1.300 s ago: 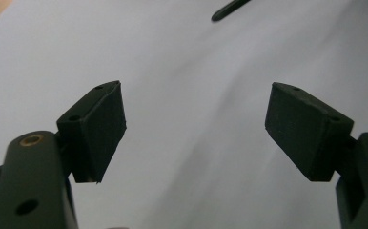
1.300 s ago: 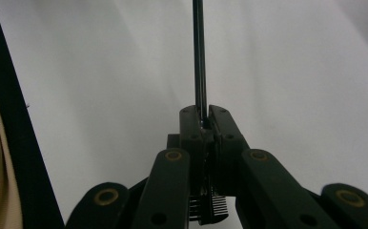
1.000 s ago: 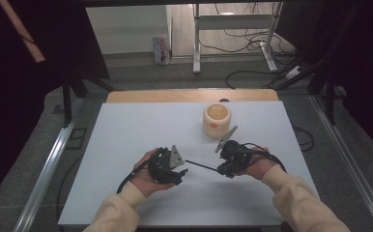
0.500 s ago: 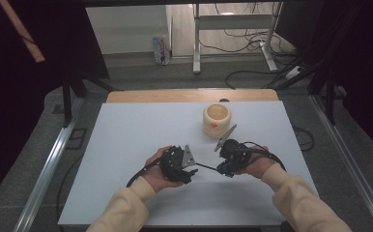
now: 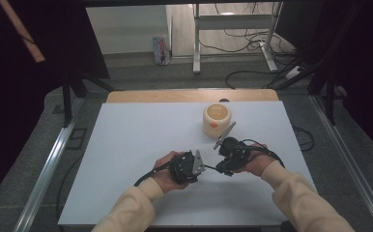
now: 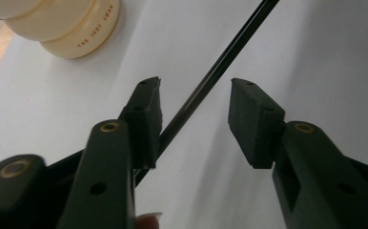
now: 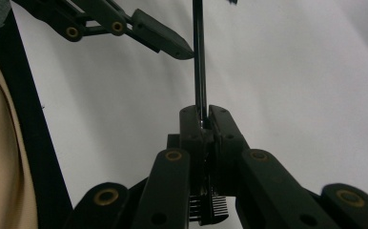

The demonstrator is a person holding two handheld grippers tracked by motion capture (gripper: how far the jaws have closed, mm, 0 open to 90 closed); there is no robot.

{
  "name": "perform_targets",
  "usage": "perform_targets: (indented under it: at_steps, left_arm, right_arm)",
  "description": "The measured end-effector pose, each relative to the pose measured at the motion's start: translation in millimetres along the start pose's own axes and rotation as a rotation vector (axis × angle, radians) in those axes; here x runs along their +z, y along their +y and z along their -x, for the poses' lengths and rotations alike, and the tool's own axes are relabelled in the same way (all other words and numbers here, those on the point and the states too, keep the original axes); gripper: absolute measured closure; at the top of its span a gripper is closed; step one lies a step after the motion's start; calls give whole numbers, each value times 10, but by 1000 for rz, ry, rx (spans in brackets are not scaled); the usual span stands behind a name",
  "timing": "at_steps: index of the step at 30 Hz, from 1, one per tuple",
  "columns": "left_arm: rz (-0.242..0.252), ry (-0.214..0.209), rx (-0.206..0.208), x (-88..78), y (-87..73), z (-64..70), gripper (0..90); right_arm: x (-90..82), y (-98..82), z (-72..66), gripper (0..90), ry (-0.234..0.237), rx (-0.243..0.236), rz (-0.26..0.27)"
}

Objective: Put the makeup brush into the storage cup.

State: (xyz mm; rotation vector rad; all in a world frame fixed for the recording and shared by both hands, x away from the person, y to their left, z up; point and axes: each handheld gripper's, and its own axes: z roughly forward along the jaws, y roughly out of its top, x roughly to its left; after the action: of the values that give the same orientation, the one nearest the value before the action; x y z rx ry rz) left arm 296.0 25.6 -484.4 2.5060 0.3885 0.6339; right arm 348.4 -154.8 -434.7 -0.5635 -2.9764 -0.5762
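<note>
The right gripper (image 7: 204,117) clamps a thin black rod (image 7: 199,62) near the worktop's (image 5: 126,145) front edge, presenting it level. The left gripper (image 6: 196,117), fingers part-open and just closing, straddles it; only one pad touches. A cream jar (image 5: 216,119) stands behind; cables cross the grey floor.

We see the high view dim, with dark surrounds; the white worktop (image 5: 126,145) is evenly lit from above with soft, faint shadows and no glare. Both tool views are brighter, the near black jaws soft and out of focus, the cream jar (image 6: 63,26) slightly blurred, and a grey shadow gradient across the worktop.
</note>
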Motion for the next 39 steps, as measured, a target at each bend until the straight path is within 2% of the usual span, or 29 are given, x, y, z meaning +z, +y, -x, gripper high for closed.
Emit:
perform_targets:
  at_steps: [8, 10, 16, 17, 19, 21, 23, 24, 25, 26, 27, 28, 29, 30, 31, 33, 36, 39]
  left_arm:
    - [-3, 9, 50, 35, 19, 25, 715]
    - [-14, 1, 70, 45, 12, 36, 742]
    - [-29, -28, 94, 82, -2, 62, 795]
    - [-50, -34, 122, 73, 1, 51, 804]
    - [-26, -51, 92, 96, -10, 86, 824]
    - [-34, -50, 118, 94, -4, 88, 842]
    - [-31, -63, 102, 93, -3, 97, 856]
    - [-48, -54, 138, 76, 4, 68, 857]
    - [-31, -56, 114, 82, -1, 74, 857]
    - [-43, -62, 131, 67, -4, 51, 857]
    - [-21, -64, 95, 73, -18, 64, 858]
    - [-31, -67, 109, 65, -21, 50, 858]
    - [-34, -72, 98, 65, -27, 56, 858]
    - [-37, -69, 106, 63, -30, 46, 857]
    - [-38, -69, 101, 64, -35, 44, 858]
    - [-38, -69, 96, 64, -42, 36, 858]
    - [-41, -68, 75, 55, -56, 13, 857]
    - [-45, -64, 56, 41, -70, -24, 858]
  right_arm:
    - [8, 37, -2, 858, 5, -4, -14]
    - [11, 51, 1, 857, 6, -5, -16]
    - [29, 85, 7, 851, 14, -1, -18]
    - [24, 92, 10, 846, 11, -3, -22]
    - [16, 105, 11, 838, 2, -1, -18]
    - [1, 118, 16, 830, -2, 0, -11]
    - [-24, 132, 25, 819, -19, 3, 2]
    - [-30, 136, 29, 813, -17, 7, 7]
    - [-42, 140, 34, 796, -21, 3, 11]
    - [-46, 142, 34, 770, -24, 4, 15]
    - [-51, 144, 32, 740, -32, 4, 22]
    - [-60, 144, 37, 681, -43, 2, 33]
    - [-72, 145, 44, 629, -59, 6, 50]
    - [-85, 145, 51, 582, -74, 8, 67]
    - [-121, 142, 60, 553, -94, 23, 94]
    - [-187, 137, 81, 467, -104, 54, 144]
    - [-295, 111, 102, 393, -123, 94, 213]
    - [-391, 59, 103, 345, -141, 112, 286]
